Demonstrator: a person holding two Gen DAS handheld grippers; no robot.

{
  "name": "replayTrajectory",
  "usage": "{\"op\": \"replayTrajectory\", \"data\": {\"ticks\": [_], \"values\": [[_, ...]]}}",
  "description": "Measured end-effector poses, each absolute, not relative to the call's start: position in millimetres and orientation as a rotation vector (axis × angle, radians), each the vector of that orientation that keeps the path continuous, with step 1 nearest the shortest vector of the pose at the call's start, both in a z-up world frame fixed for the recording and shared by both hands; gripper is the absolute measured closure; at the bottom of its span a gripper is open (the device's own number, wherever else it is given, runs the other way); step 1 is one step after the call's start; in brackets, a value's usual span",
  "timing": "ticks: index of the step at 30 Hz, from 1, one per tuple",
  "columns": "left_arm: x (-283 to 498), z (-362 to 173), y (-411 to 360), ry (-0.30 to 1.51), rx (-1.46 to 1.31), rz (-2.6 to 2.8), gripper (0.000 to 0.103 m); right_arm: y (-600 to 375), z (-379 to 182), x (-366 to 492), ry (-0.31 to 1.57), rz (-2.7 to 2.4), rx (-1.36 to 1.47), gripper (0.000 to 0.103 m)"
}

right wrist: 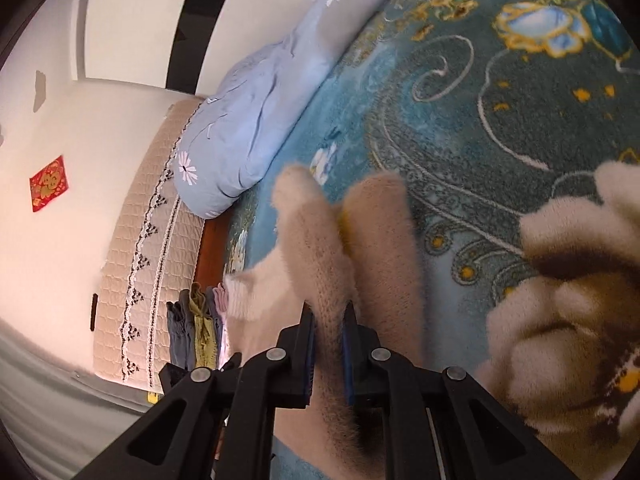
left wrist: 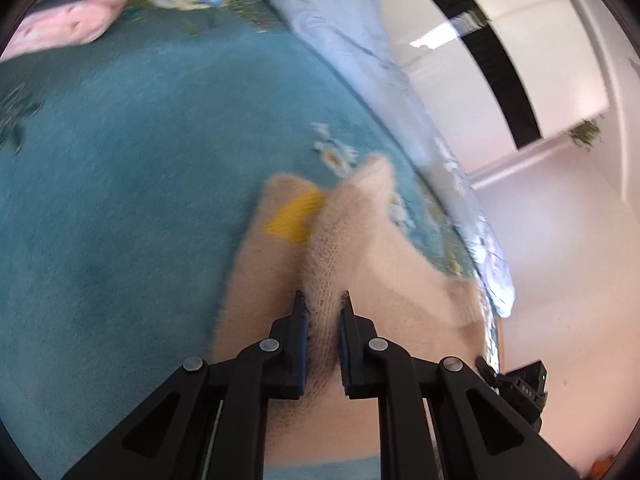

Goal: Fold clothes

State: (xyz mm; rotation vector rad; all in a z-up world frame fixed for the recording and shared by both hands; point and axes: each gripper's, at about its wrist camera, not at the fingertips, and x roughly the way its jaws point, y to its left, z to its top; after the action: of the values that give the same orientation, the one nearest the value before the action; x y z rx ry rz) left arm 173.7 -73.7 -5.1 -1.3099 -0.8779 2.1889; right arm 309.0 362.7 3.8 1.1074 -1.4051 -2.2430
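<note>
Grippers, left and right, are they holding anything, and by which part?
Both hold the fuzzy beige sweater. The left gripper and the right gripper each pinch a raised fold of its knit; which part of the garment cannot be told.

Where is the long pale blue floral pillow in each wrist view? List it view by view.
Left wrist view: the long pale blue floral pillow runs from top centre down the right, along the bed edge.
Right wrist view: it lies upper left of centre.
Shared landmark: the teal patterned blanket beside it.
</note>
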Motion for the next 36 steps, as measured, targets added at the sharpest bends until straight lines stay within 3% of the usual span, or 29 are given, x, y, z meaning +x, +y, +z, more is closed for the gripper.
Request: {"op": "replayTrajectory", "data": {"ticks": [5, 12, 16, 21, 26, 36], "values": [[167, -2, -66, -0.806, -1.334, 2.197, 0.090, 361, 10, 312, -1.355, -2.294, 1.119, 0.091], [177, -11, -93, -0.951, -1.365, 2.157, 0.085, 363, 12, 313, -1.346, -2.332, 1.140, 0.088], [187, 19, -90, -0.799, -1.330, 2.278, 0.085, 369, 29, 321, -1.296, -2.478, 1.109, 0.088], [204, 53, -46, -0.509, -1.229, 2.335, 0.077, 333, 71, 325, -0.933, -2.639, 1.045, 0.088], [209, 45, -1, -0.235, -1.243, 2.339, 0.075, 296, 58, 311, -0.735, -2.533, 1.176, 0.088], [212, 7, -26, -0.235, -1.320, 2.372, 0.075, 312, 40, 307, -0.652, -2.634, 1.353, 0.090]]}}
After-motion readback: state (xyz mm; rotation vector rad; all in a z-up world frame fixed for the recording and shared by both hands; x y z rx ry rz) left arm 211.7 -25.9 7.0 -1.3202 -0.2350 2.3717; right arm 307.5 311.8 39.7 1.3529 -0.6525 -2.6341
